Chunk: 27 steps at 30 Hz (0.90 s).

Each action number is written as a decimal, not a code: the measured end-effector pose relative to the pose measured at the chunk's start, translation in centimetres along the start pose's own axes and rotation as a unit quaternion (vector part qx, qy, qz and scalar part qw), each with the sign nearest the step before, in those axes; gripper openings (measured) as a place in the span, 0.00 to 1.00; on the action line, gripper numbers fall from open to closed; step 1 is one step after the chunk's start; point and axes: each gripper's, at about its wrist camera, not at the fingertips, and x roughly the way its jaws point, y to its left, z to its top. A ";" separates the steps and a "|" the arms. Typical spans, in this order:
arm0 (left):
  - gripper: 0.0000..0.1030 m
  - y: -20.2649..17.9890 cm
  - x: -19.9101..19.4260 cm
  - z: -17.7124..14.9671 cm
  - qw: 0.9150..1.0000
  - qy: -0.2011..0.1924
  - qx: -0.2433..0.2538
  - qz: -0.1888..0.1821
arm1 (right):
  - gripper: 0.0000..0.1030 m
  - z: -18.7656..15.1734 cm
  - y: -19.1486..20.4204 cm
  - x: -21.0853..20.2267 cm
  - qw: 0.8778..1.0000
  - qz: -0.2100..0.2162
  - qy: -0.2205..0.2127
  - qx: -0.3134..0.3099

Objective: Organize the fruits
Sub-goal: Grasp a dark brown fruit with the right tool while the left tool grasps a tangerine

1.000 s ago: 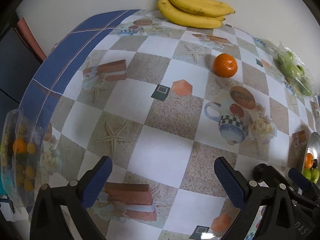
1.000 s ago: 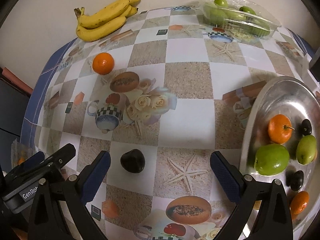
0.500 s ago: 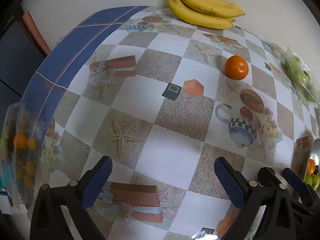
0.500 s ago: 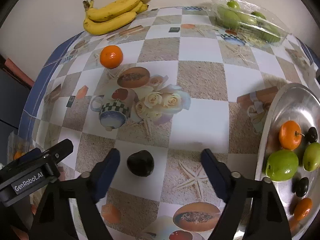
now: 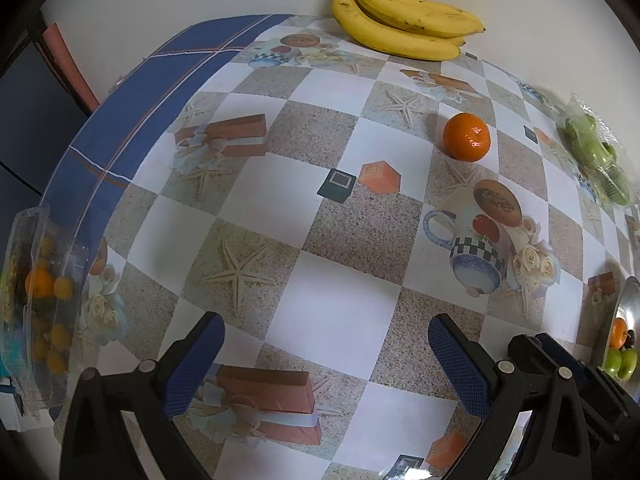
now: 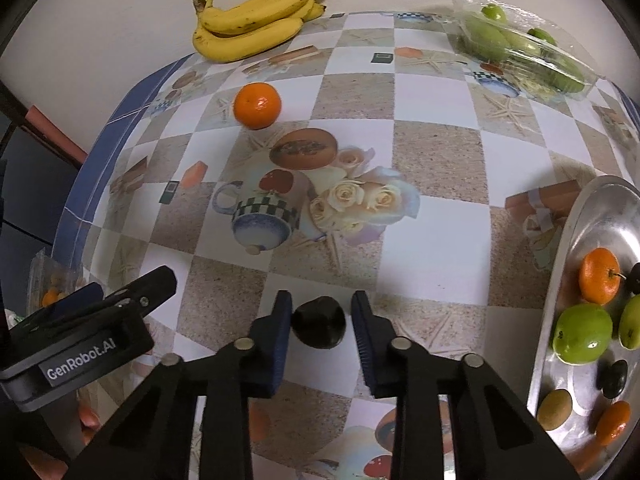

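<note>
1. Right gripper (image 6: 321, 320) points steeply down at the table (image 6: 436, 232); its jaws have just been closing, and the dark fruit (image 6: 319, 323) sits between the blue pads.
2. Pads look to touch or nearly touch the fruit's 2 sides; I cannot tell for sure that they press it.
3. Dark fruit lies on the near part of the table, on a white square, well left of the tray (image 6: 576, 248). It is roundish, a little wider than tall, its long axis running from pad to pad.
4. Left gripper (image 5: 326, 356) hangs with jaws wide apart over bare cloth, nothing between them.
5. Orange (image 6: 257, 105) sits farther back; bananas (image 6: 256, 20) lie by the wall, stems to the left in the right view.
6. Tray holds 2 oranges, green fruits and small dark ones.
7. Clear box (image 6: 524, 48) of green fruit stands at the far right corner.
</note>
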 end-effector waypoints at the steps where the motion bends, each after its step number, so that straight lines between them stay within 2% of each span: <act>1: 1.00 0.0 0.0 0.0 1.000 0.000 0.000 -0.001 | 0.27 0.0 0.1 0.0 1.000 -0.001 0.001 0.000; 8: 1.00 -0.3 -0.3 0.1 1.000 -0.005 -0.003 -0.008 | 0.26 0.0 -0.2 -0.7 1.000 0.010 -0.001 0.008; 14: 1.00 -0.5 -0.2 0.4 0.999 0.000 -0.010 -0.040 | 0.26 0.6 -1.4 -2.0 0.999 0.000 -0.026 0.027; 21: 0.99 -1.2 -0.2 1.1 0.999 -0.011 -0.007 -0.051 | 0.26 1.4 -3.9 -3.3 0.997 -0.026 -0.052 0.055; 27: 0.91 -3.0 0.1 2.4 0.998 -0.015 0.014 -0.054 | 0.26 2.2 -5.6 -4.1 0.995 -0.046 -0.066 0.067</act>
